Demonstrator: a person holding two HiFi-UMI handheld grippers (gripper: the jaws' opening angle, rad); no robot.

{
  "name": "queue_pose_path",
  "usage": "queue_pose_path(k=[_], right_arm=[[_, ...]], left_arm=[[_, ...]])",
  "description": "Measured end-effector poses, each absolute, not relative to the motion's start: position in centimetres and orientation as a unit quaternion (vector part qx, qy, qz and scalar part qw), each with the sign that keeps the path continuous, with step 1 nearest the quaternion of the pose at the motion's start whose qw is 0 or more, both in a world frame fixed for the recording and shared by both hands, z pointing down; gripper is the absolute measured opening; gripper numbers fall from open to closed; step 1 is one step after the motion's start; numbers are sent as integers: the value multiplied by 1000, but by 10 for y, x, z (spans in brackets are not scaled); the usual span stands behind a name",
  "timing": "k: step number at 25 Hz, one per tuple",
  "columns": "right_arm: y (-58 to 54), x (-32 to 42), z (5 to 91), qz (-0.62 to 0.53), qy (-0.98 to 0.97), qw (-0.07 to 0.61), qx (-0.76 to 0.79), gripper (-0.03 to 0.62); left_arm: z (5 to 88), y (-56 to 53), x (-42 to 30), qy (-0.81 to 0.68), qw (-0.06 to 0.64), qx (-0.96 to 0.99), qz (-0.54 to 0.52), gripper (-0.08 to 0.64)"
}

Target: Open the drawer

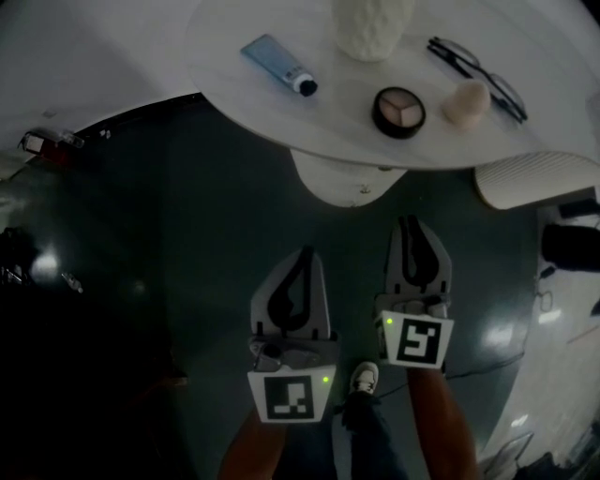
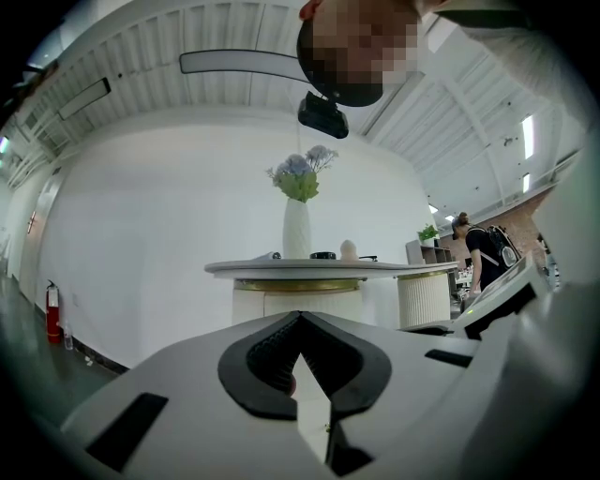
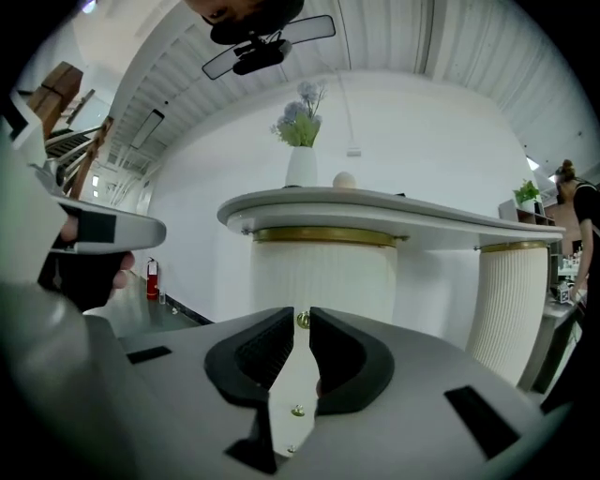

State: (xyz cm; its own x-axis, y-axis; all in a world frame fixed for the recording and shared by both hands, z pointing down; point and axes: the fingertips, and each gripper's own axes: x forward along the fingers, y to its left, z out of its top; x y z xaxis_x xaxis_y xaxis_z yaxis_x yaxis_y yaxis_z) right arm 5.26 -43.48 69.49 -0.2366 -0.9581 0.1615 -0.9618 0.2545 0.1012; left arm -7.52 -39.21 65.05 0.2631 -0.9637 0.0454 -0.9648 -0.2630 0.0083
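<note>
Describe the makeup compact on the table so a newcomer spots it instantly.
On the white tabletop, look on the near side of the white vase. The compact lies between the blue tube and the beige egg-shaped sponge; it is the only round dark case, with three pinkish-beige wedges inside.

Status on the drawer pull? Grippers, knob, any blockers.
Left gripper shut, empty. Right gripper open, lined up on the gold knob, not gripping. No drawer pulled out yet. Nothing in between.
</note>
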Motion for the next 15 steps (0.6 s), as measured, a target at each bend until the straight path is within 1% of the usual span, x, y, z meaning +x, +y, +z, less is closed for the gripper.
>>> queue_pose_path(k=[7, 15], right_arm=[[-479, 39, 715, 22, -787, 119, 605, 107], [-520, 42, 736, 65, -764, 128, 629, 118]], left_arm=[[653, -399, -83, -605, 19, 796, 15, 3], [657, -407, -88, -605, 22, 796, 17, 3]])
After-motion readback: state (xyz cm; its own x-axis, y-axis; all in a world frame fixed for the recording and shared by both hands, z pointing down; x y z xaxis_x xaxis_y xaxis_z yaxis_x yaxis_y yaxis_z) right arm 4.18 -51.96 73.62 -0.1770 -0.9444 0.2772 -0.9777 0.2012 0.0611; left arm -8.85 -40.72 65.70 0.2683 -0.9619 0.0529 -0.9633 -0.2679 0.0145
